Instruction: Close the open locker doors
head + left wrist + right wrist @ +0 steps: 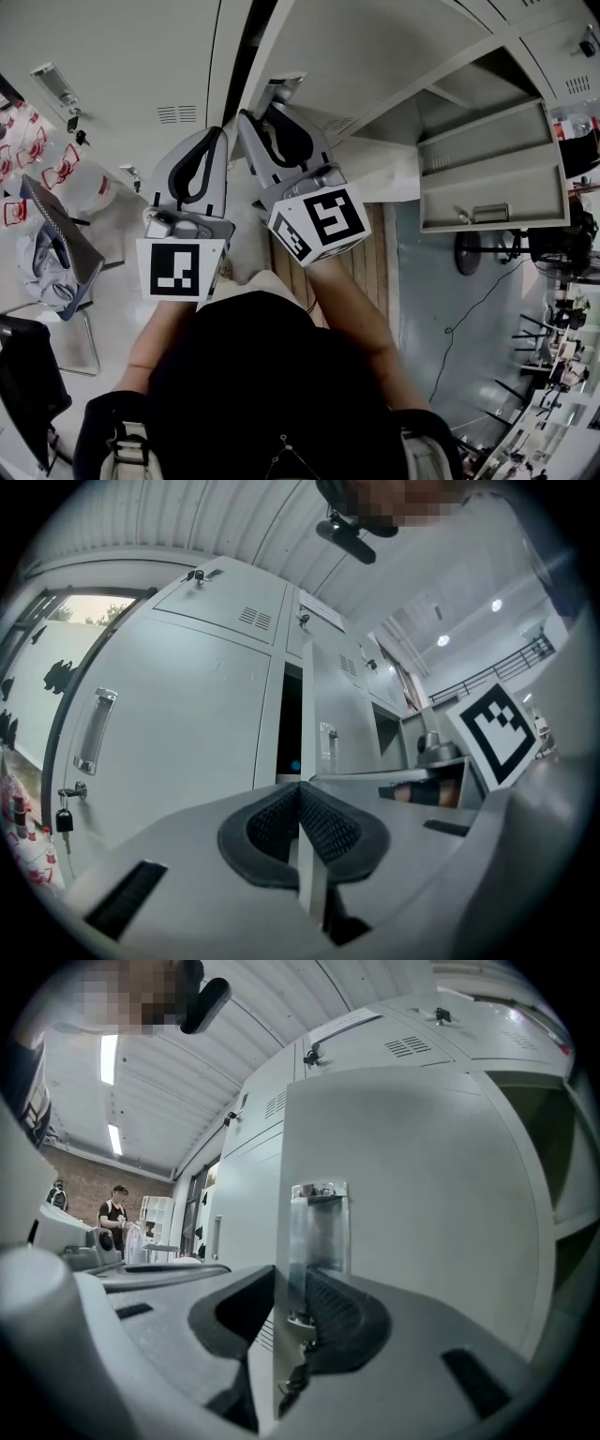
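From above, in the head view, two pale-grey hand-held grippers reach toward a bank of smooth sheet-metal lockers. The left gripper (pixel 214 136) hangs just beside the right gripper (pixel 258 111), each carrying a cube printed with black-and-white squares. The locker door (pixel 375 56) stands ajar, a dark narrow gap (pixel 246 56) between it and the closed neighbour with its louvred vents (pixel 178 114). Far to the right a second open door (pixel 487 141) swings wide, showing ribbed ledges on its inner face.

Along the left gripper view, the left gripper (pixel 300 794) is clenched – its two black, finely dimpled pads (pixel 328 827) meet in a sharp V with nothing between them. Ahead, well apart from the jaws, the locker door (pixel 323 714) shows edge-on beside the gap (pixel 291 724). A long chromed handle (pixel 94 728) sits on the closed locker at the left.

Along the right gripper view, the right gripper (pixel 281 1274) grasps the locker door (pixel 403 1204) by its free vertical edge. The thin folded metal stands upright between the curved, textured pads (pixel 342 1316), whose tips pinch it. A glossy rectangular pull handle (pixel 319 1227) sits on the flat door face just above the jaws, and a key (pixel 292 1372) dangles below it.
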`<state>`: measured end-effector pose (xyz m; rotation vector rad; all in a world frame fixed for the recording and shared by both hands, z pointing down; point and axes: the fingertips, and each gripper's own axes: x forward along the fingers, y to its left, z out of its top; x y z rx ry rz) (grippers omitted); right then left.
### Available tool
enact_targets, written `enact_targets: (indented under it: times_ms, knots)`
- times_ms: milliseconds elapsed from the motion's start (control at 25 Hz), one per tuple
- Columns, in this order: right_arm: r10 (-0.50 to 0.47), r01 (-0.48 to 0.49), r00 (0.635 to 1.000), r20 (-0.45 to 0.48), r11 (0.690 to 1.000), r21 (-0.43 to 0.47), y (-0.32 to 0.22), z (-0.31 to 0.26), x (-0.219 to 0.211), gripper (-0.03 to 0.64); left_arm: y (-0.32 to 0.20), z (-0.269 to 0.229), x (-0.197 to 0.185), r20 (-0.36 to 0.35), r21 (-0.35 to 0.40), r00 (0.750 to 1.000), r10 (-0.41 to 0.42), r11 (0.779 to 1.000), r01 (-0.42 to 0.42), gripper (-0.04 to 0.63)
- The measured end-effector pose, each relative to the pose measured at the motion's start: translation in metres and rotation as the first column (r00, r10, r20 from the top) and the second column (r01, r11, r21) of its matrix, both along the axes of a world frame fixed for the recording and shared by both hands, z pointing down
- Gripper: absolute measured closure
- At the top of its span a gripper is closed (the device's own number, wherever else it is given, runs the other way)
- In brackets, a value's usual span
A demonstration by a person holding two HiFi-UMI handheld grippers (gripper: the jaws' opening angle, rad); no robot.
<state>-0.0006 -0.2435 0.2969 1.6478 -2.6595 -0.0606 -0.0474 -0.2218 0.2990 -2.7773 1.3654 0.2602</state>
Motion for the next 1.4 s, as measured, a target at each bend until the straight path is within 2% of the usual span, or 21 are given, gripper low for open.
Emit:
enact_targets:
  times_ms: [1400]
  knots:
    - [0.045,-0.044,0.999,0.002,0.999,-0.007,-0.062,0.003,0.000,0.535,-0.037,0.004,-0.016,-0.020,-0.027,0.999,-0.033,0.999,0.032,0.592]
